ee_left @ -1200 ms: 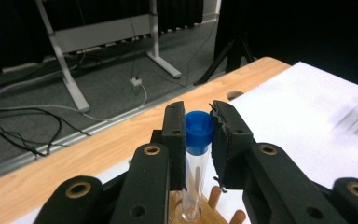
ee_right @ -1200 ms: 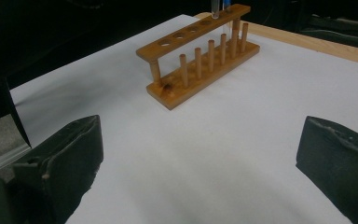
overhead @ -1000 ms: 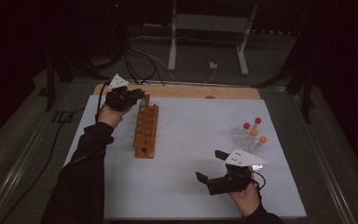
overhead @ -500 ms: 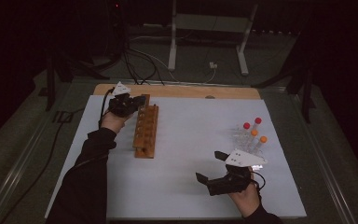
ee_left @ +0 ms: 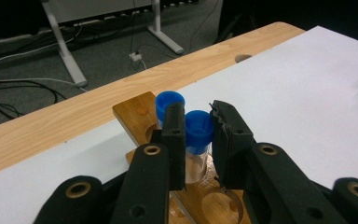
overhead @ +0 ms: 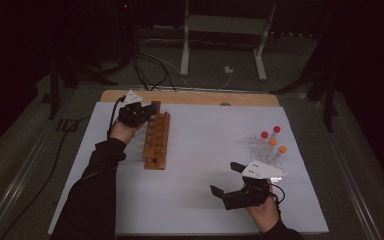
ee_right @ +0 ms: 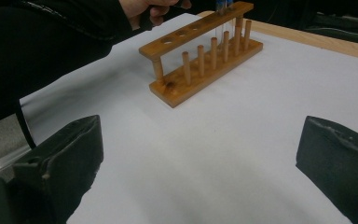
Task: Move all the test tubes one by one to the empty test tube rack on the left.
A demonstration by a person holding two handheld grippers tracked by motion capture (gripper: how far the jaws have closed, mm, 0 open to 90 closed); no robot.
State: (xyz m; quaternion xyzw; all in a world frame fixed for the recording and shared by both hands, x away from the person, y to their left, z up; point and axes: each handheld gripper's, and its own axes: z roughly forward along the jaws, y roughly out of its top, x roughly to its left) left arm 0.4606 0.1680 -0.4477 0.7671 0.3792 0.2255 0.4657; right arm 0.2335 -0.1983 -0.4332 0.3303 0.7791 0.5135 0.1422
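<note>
A white sheet (overhead: pixel 205 165) covers most of the wooden bench (overhead: pixel 190 96). On the sheet's left part stands a wooden tube rack (overhead: pixel 157 140), its far end toward the bench's bare edge. At that far end the left gripper (ee_left: pixel 196 140) is clamped on a blue-capped tube (ee_left: pixel 198 133) that stands upright in a hole of the rack, just beside a second blue-capped tube (ee_left: pixel 168 103) in the end hole. The right gripper (overhead: pixel 225 179) rests low over the near right part of the sheet, its jaws wide apart with nothing between them. Near it, farther back, lies a cluster of tubes with red and orange caps (overhead: pixel 269 145).
</note>
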